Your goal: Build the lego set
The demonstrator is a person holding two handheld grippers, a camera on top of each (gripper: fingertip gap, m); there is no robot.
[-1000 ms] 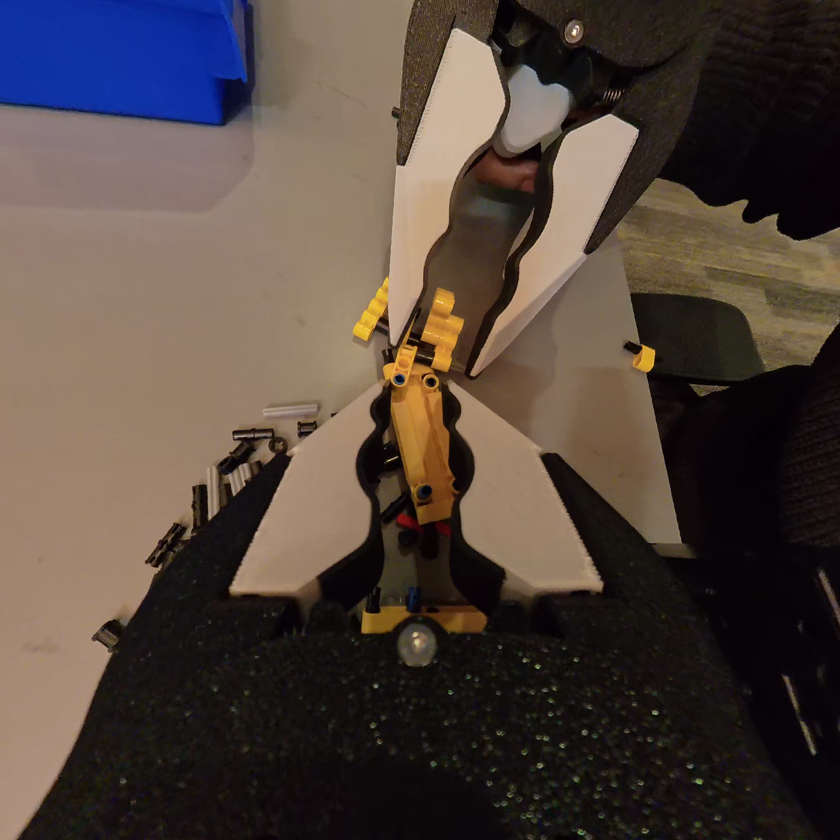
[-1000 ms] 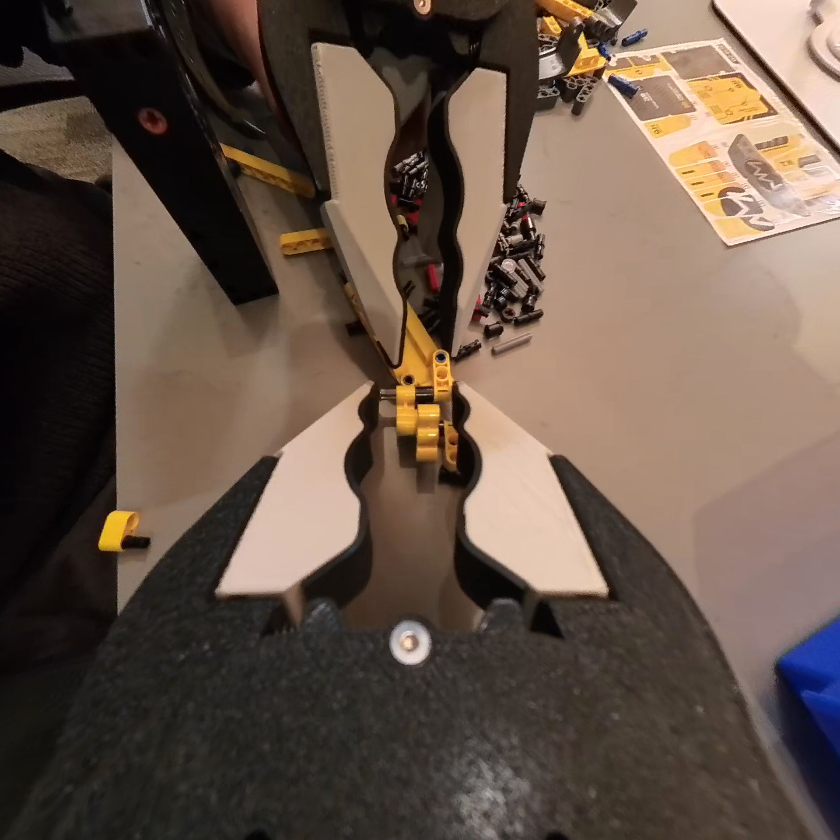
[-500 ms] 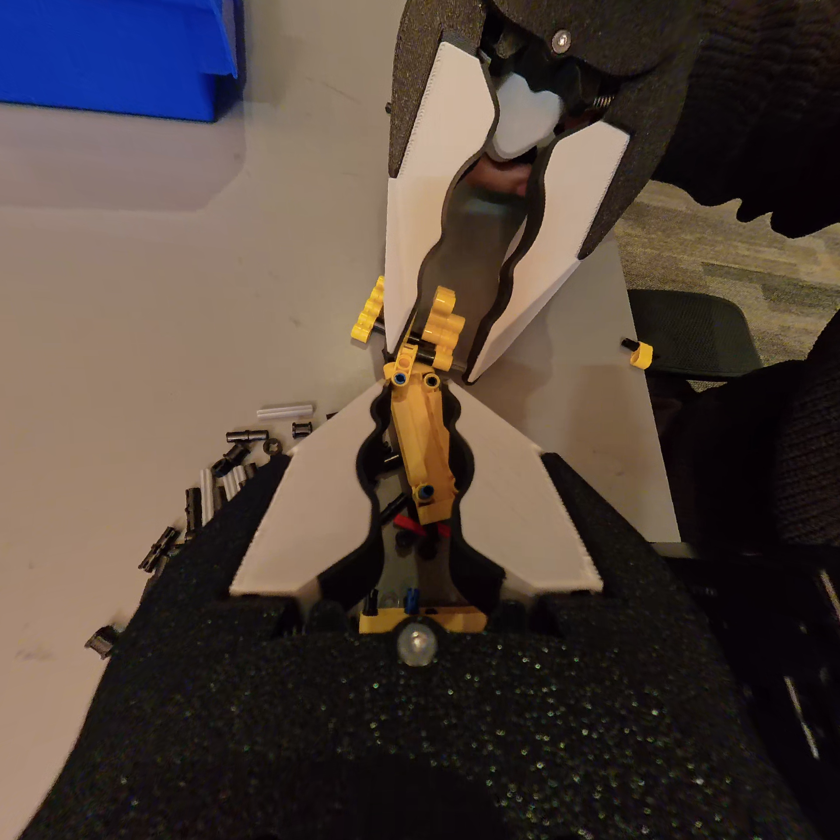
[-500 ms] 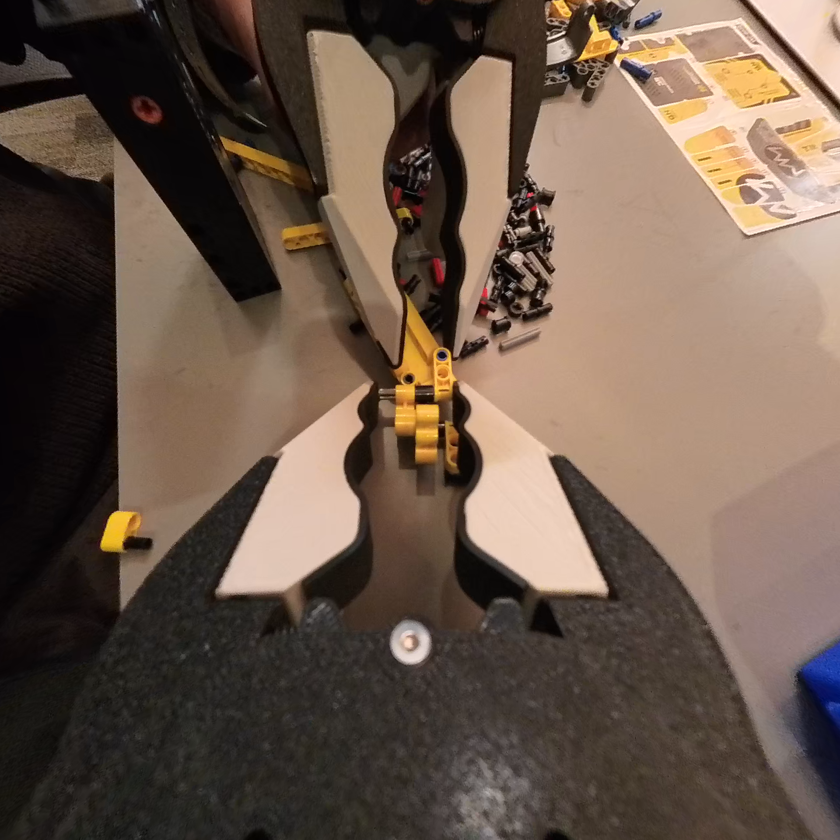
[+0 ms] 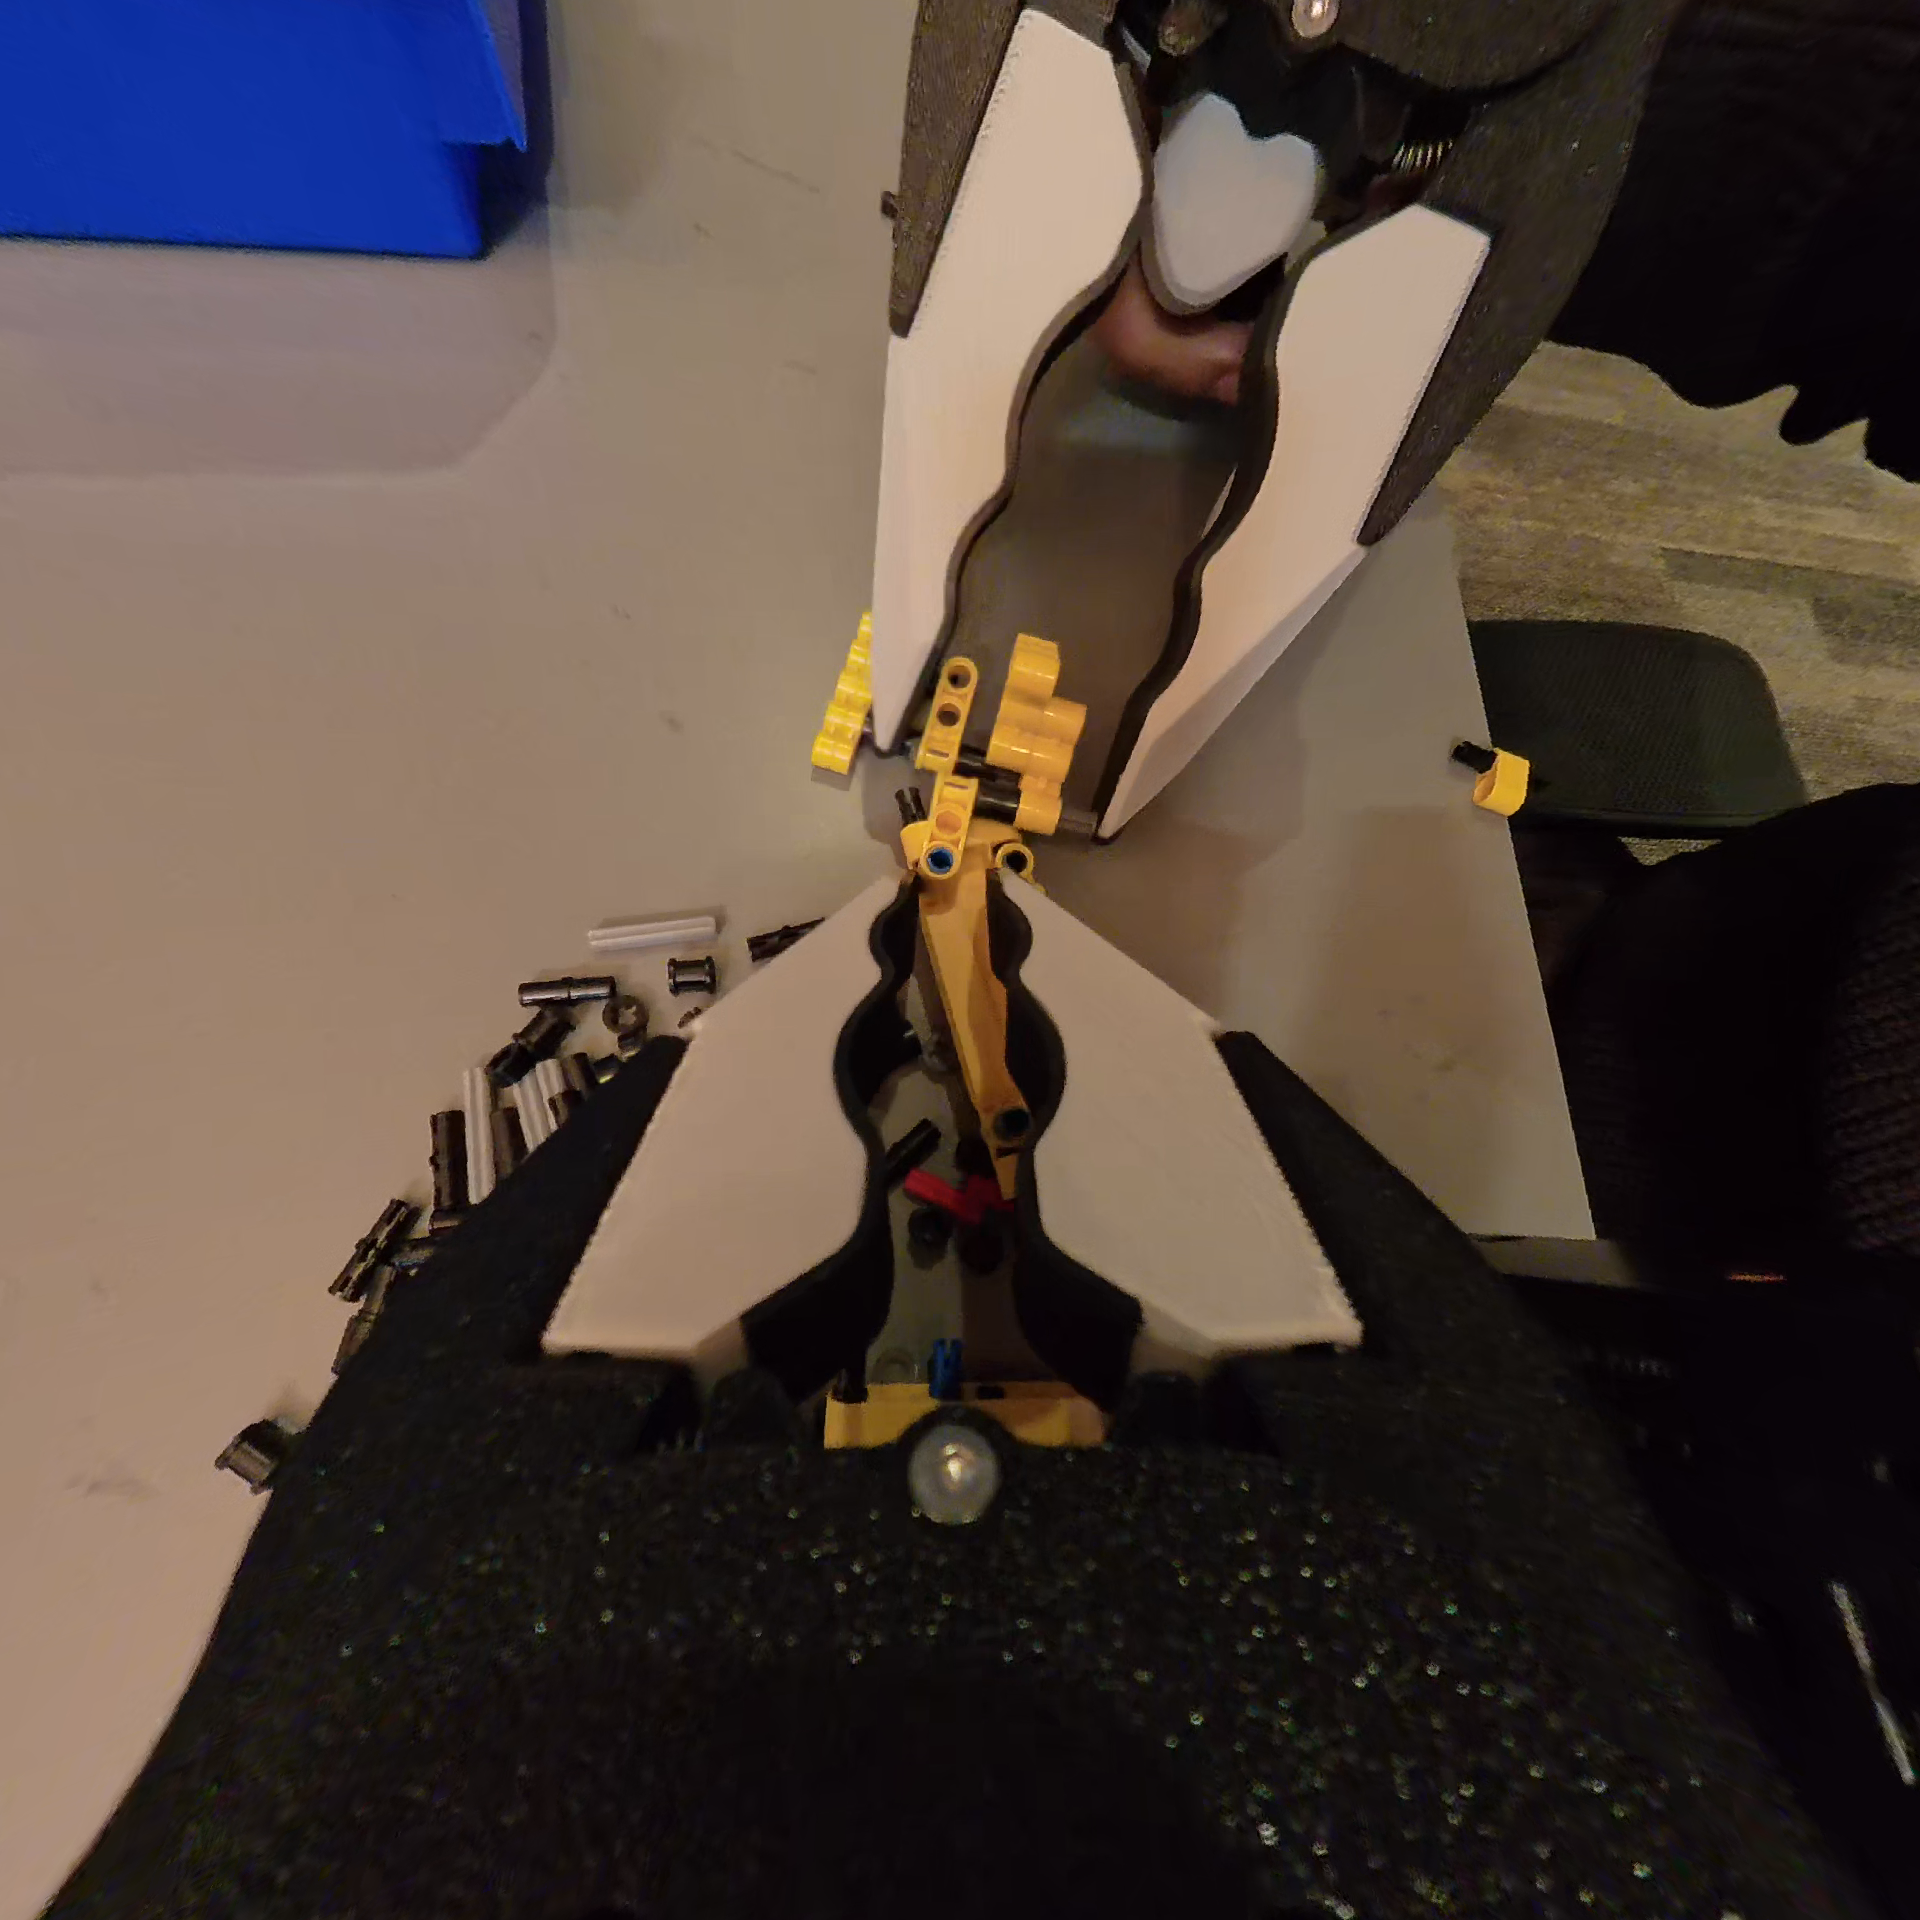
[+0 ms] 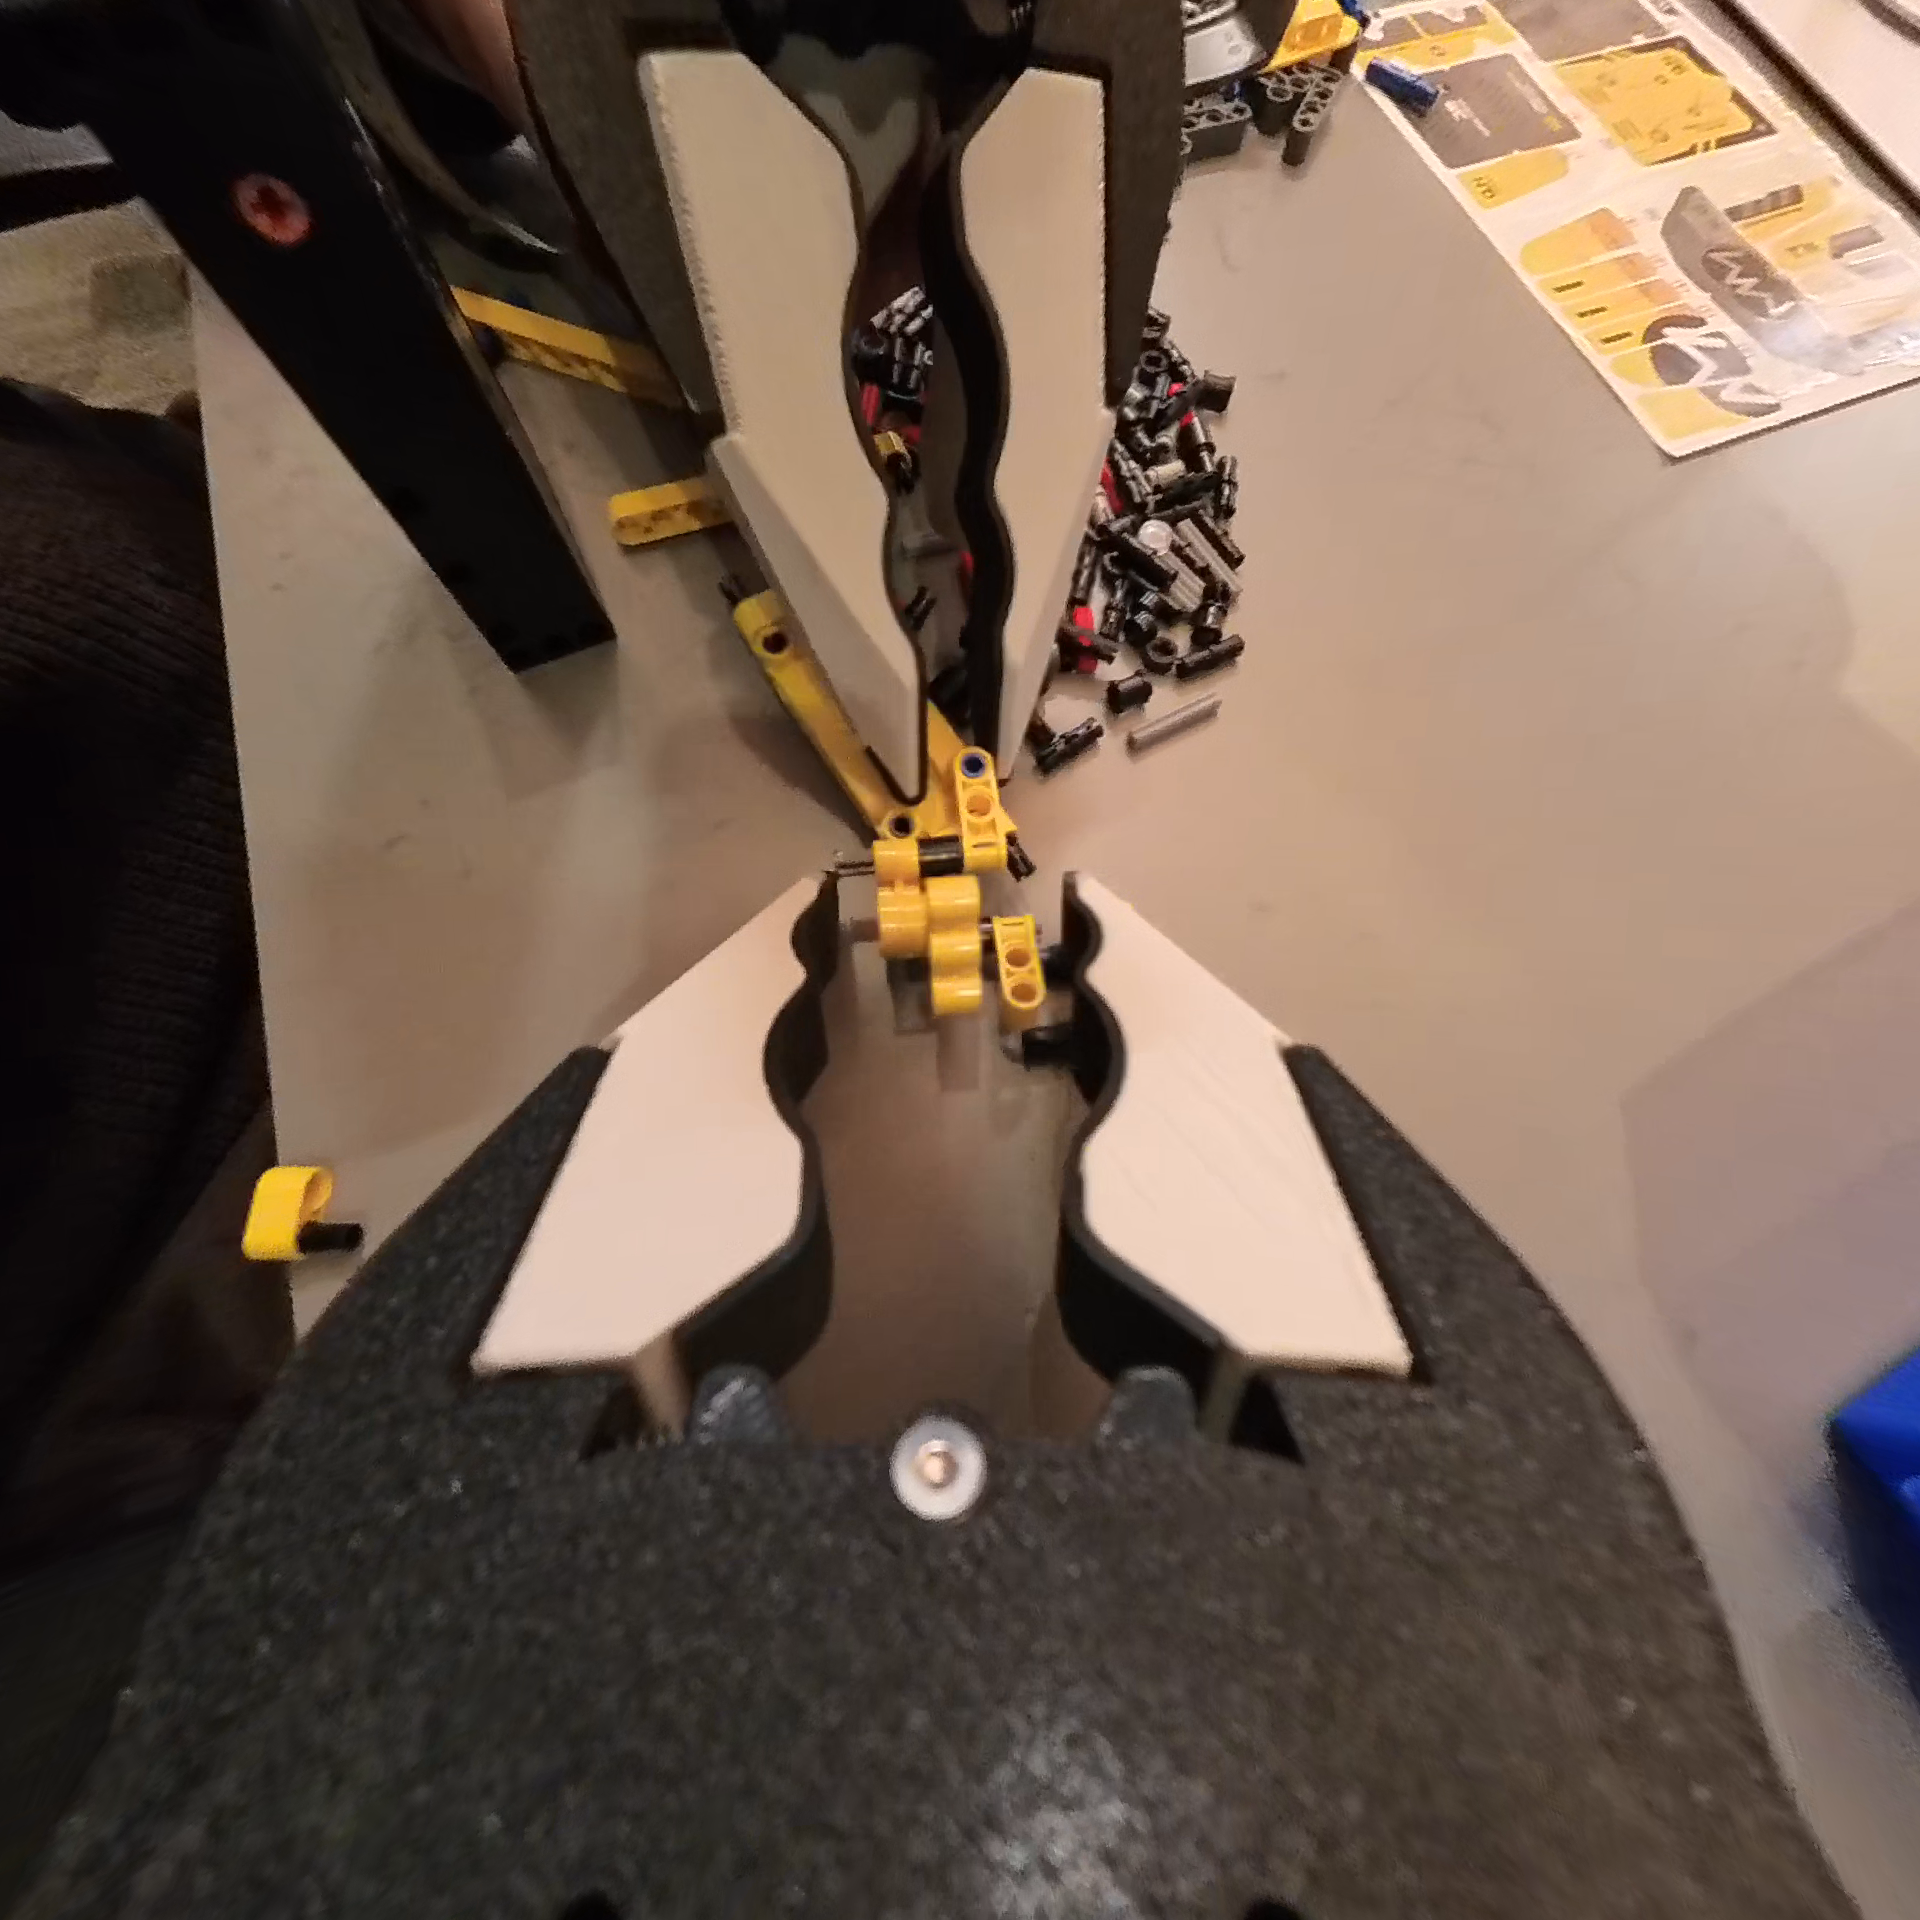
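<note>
Met tip to tip over the table (image 5: pixel 312 727), mid-frame in both views.
Pinched the yellow beam (image 5: pixel 977 1018) firmly in the left gripper (image 5: pixel 966 904), centre of the left wrist view, slanting toward the lower middle. Spread the right gripper (image 6: pixel 948 894) around the yellow connector cluster (image 6: pixel 930 935) joined to the beam's far end, flanking it on both sides, and clamping nothing, as far as could be made out. Showed a heap of black pins (image 6: pixel 1153 561) upper right of centre, an instruction sheet (image 6: pixel 1662 208) top right, a lone yellow piece (image 6: pixel 286 1210) at the left edge, and a blue bin (image 5: pixel 239 114) upper left in the left view.
</note>
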